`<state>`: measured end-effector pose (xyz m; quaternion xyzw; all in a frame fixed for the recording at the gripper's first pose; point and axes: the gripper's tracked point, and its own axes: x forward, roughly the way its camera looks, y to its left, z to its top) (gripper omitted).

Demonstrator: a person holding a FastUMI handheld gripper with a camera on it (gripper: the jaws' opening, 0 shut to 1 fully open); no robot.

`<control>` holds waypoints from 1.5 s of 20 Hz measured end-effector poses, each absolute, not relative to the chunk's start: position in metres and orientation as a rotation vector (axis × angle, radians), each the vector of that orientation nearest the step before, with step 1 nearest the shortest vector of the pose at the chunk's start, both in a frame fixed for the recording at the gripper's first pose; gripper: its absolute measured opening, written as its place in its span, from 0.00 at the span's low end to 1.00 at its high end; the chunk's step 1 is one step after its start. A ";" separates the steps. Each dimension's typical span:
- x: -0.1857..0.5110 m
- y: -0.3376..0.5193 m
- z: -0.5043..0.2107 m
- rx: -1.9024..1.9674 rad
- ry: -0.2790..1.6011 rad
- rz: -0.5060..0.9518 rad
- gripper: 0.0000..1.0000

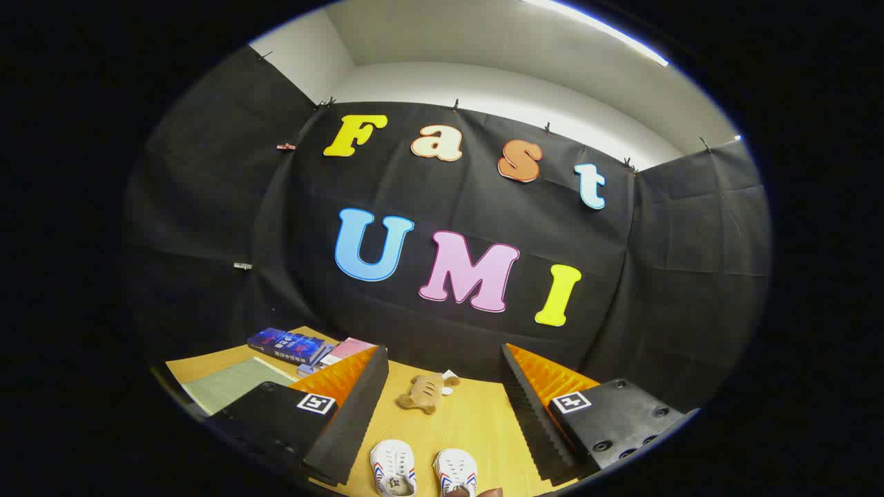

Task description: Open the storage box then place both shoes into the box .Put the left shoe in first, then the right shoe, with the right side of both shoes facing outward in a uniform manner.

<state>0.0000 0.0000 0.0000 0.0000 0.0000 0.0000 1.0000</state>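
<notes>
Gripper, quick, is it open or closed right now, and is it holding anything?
Gripper: open and holding nothing, its fingers spread wide over the table, with the two white shoes lying between them.

A wooden table [469, 421] carries the clutter; a small brown plush toy [423, 393] lies near its far edge, with a small white object [447, 391] just beside it; a stack of dark blue books [286, 345] sits at the far left corner, a pink book [349, 349] next to them; a pale green mat [235, 386] lies flat nearby.
</notes>
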 end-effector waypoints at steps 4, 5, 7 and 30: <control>0.001 0.007 -0.005 0.001 0.017 0.003 0.98; 0.001 0.008 -0.005 0.000 0.016 0.005 0.98; 0.002 0.012 -0.004 0.004 0.016 0.013 0.98; 0.009 0.110 -0.063 0.369 0.270 0.517 0.98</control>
